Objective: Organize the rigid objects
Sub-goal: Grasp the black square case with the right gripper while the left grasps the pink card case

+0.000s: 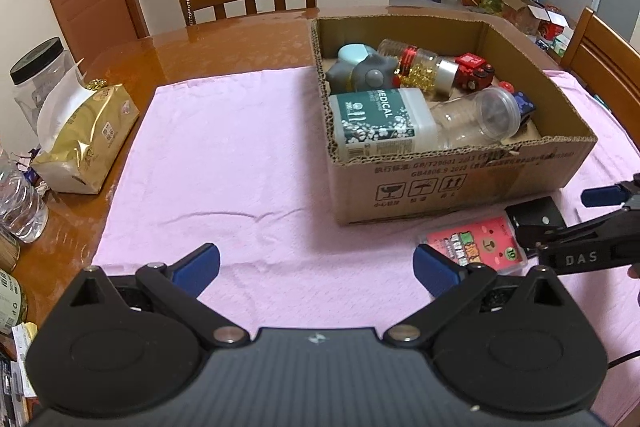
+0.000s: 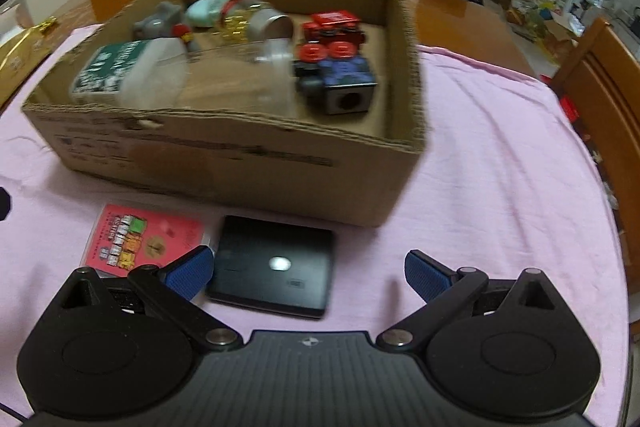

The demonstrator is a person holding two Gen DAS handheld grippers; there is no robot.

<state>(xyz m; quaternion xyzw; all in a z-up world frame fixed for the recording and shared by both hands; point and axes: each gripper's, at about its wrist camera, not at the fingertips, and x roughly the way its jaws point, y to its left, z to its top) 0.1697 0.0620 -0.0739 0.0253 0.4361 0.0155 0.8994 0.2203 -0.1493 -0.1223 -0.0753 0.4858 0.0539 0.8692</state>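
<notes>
Hovering low over the pink cloth (image 1: 224, 155), the left tool (image 1: 316, 269) points toward the cardboard box (image 1: 452, 175) with its blue fingers (image 1: 198, 267) spread wide and nothing between them. The right tool (image 2: 308, 273) is likewise spread wide and empty, held just above the cloth and aimed at the near wall of the box; its left finger lies over the edge of the black flat case (image 2: 276, 267). That case rests on the cloth in front of the box, touching the pink card pack (image 2: 144, 239) beside it. In the left view the right tool reaches in from the right edge above both items. Inside the box lie a green-labelled medical bottle (image 1: 376, 119), a clear jar (image 1: 480, 119), a capsule bottle (image 1: 416, 65), a grey toy (image 1: 364, 73) and a red toy vehicle (image 1: 474, 71). A tissue pack (image 1: 86, 139) sits on the table at the left
</notes>
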